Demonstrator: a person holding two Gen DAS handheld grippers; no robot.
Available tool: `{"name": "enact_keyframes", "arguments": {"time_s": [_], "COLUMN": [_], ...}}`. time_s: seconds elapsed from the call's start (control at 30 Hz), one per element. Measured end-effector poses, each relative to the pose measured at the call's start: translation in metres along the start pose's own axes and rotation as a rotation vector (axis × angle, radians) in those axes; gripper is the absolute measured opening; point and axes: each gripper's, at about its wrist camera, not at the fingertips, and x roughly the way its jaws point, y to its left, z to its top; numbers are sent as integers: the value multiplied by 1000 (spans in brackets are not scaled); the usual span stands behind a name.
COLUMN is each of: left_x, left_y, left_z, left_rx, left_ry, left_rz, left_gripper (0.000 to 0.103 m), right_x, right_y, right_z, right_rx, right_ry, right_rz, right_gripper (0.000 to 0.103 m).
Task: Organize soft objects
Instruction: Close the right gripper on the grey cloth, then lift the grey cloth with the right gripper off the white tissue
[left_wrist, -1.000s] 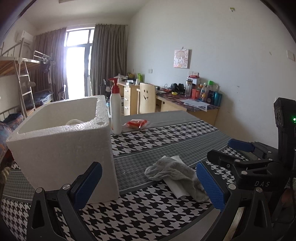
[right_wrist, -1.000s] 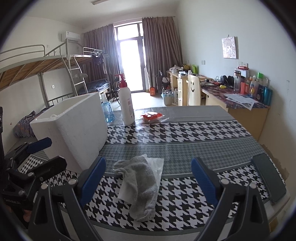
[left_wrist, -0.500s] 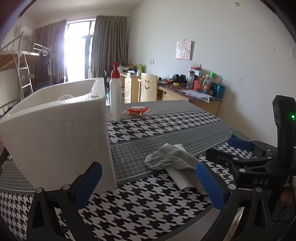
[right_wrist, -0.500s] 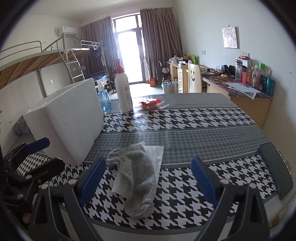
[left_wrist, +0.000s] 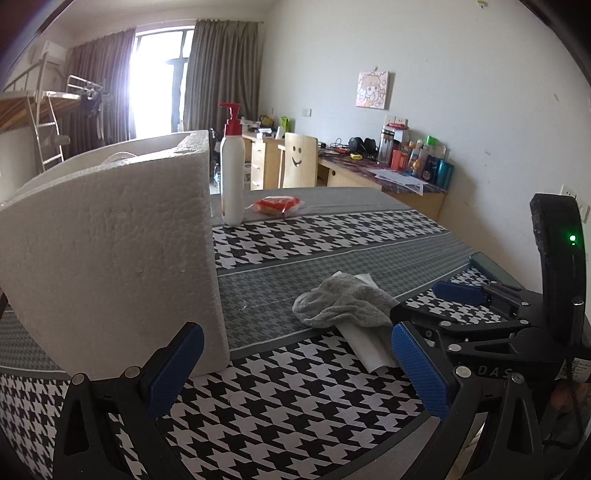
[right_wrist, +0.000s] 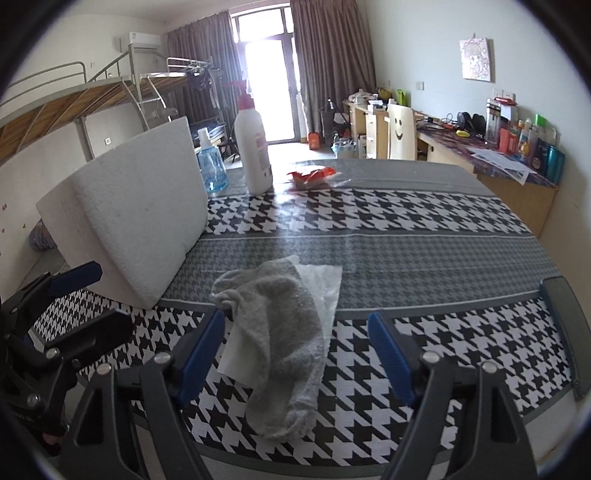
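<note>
blue-padded right tongs (right_wrist: 295, 354) spread wide astride the grey sock (right_wrist: 280, 332), untouched; left tongs (left_wrist: 295, 369) equally wide, empty

Sock (right_wrist: 280, 332) lying on a paper sheet (right_wrist: 321, 284) on the bench (right_wrist: 424, 251), foam box (right_wrist: 136, 229) to the sock's left, pump bottle (right_wrist: 255, 147) and snack packet (right_wrist: 314, 175) behind the sock, phone (right_wrist: 565, 332) at the bench edge to the sock's right.

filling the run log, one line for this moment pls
sock on table, ungrasped | right gripper open over sock | left gripper open | box left
</note>
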Motion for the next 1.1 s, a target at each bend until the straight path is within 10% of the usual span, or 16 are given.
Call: {"name": "enact_keyframes", "arguments": {"time_s": [0.53,0.9,1.1], "left_x": [9,10,10], "left_y": [-1,-1,-4], "left_z": [-1,-2,-3], "left_rx": [-2,8,14], "left_ry": [27,30,34], "left_rz": [-3,-13,-19], "left_gripper": [102,102,102], "right_x": [25,24,9], "right_y": [8,5,5], "right_z": [-8,-4,2], "right_rx": [-29,-15,4], "right_ry": [100,114,73], "right_rz": [28,44,90], "right_gripper": [58,15,13]}}
